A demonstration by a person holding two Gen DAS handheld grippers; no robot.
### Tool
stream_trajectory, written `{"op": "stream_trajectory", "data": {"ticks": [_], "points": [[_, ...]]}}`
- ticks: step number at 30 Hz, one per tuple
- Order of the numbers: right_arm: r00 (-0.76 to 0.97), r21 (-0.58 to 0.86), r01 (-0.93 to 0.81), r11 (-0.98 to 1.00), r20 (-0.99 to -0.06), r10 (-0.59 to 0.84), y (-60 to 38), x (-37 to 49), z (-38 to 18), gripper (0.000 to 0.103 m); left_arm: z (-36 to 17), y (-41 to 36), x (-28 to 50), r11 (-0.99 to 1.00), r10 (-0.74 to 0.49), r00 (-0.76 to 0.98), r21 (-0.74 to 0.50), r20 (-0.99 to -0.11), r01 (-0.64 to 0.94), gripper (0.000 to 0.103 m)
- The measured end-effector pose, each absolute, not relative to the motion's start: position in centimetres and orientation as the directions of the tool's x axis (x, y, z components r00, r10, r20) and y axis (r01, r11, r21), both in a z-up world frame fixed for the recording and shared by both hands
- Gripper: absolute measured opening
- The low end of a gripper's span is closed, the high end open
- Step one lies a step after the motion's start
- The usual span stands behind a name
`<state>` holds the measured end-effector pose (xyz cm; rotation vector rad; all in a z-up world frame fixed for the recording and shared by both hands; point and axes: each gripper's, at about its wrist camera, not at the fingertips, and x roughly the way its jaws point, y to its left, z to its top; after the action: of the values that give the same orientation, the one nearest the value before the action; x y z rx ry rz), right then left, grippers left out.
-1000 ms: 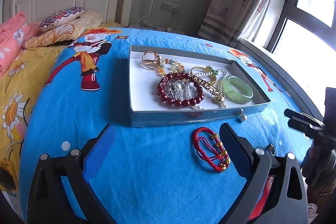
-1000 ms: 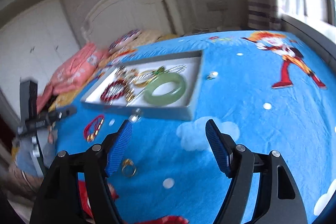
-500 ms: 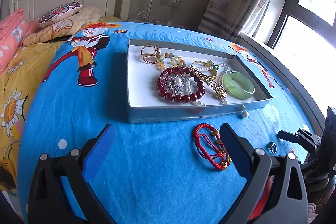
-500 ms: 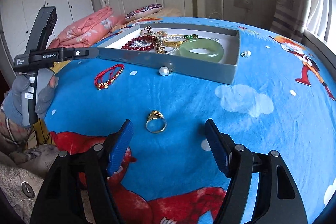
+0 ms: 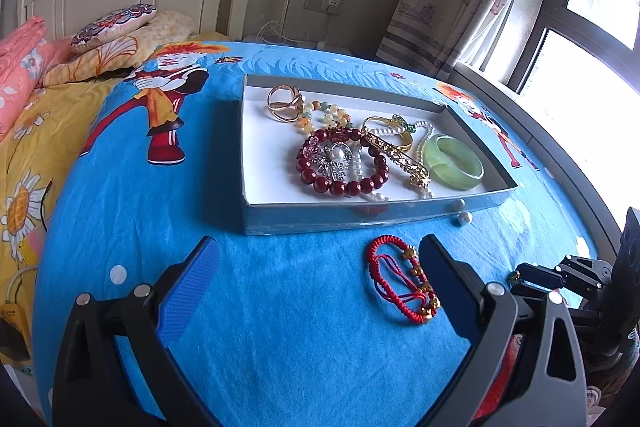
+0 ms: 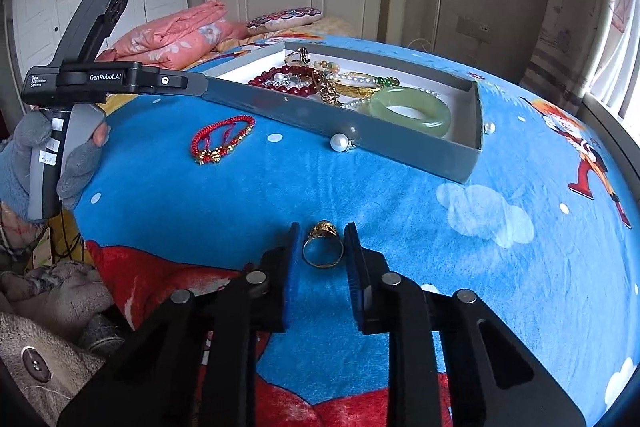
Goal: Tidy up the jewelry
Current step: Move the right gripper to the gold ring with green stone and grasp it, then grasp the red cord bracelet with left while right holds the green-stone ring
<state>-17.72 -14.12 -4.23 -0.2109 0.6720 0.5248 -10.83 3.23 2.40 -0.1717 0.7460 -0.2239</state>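
Gold ring (image 6: pixel 322 245) flat on the blue bedspread (image 6: pixel 240 203), near the bed's edge, well short of the grey tray (image 6: pixel 440 151). Right gripper (image 6: pixel 320 239) low over it, blue pads narrowed to either side of the band: left pad just beside the rim, right pad at or almost at it. Contact not certain; jaws nearly closed, ring not lifted, so counted as not yet gripping.

Handling, judged: ring small, light, rigid metal, smooth and likely slippery. Soft fleece underneath gives under pressure, so band may sink or tip as pads close. Best hold across the plain band on opposite sides, ornate head (image 6: pixel 325 226) pointing away from the pads. Pinch square, or the ring squirts out sideways. Not fragile, modest force enough.

Left gripper (image 5: pixel 320 279) wide open, empty, hovering over the bedspread in front of the tray. Red cord bracelet (image 5: pixel 400 283) with gold beads lies by its right finger, partly hidden behind it; limp and light, prone to snag.

Tray already holds a jade bangle (image 6: pixel 410 111), dark red bead bracelet (image 5: pixel 342 163), gold pieces and pearls. Pearl (image 6: pixel 339 142) loose on the bedspread, against the tray's near wall; round, likely to roll.
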Motion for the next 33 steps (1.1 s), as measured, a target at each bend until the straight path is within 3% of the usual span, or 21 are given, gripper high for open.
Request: {"op": "stream_trajectory", "data": {"ticks": [11, 16, 18, 23, 27, 33], "points": [[0.666, 0.009, -0.507, 0.862, -0.631, 0.399, -14.8, -17.4, -4.2, 0.022, 2.7, -0.7, -12.0, 0.970, -0.243, 0.683, -0.151, -0.689, 0.192, 0.099], [0.667, 0.007, -0.508, 0.861, -0.630, 0.399, -14.8, -17.5, -4.3, 0.022, 1.8, -5.3, -12.2, 0.970, -0.165, 0.657, -0.001, -0.735, 0.242, 0.097], [0.667, 0.008, -0.507, 0.862, -0.629, 0.398, -14.7, -17.5, -4.3, 0.022, 0.9, -6.1, -11.8, 0.966, -0.136, 0.633, 0.040, -0.762, 0.255, 0.076], [0.667, 0.014, -0.506, 0.862, -0.627, 0.402, -14.8, -17.5, -4.3, 0.022, 0.6, -5.8, -11.9, 0.959, -0.179, 0.637, 0.012, -0.750, 0.284, 0.052], [0.668, 0.011, -0.505, 0.863, -0.628, 0.399, -14.8, -17.5, -4.3, 0.022, 0.6, -6.1, -12.4, 0.947, -0.199, 0.648, 0.025, -0.735, 0.319, 0.016], [0.680, 0.005, -0.501, 0.866, -0.616, 0.397, -14.9, -17.8, -4.0, 0.022, 1.0, -5.9, -12.9, 0.947, -0.219, 0.663, 0.006, -0.716, 0.320, 0.009]]}}
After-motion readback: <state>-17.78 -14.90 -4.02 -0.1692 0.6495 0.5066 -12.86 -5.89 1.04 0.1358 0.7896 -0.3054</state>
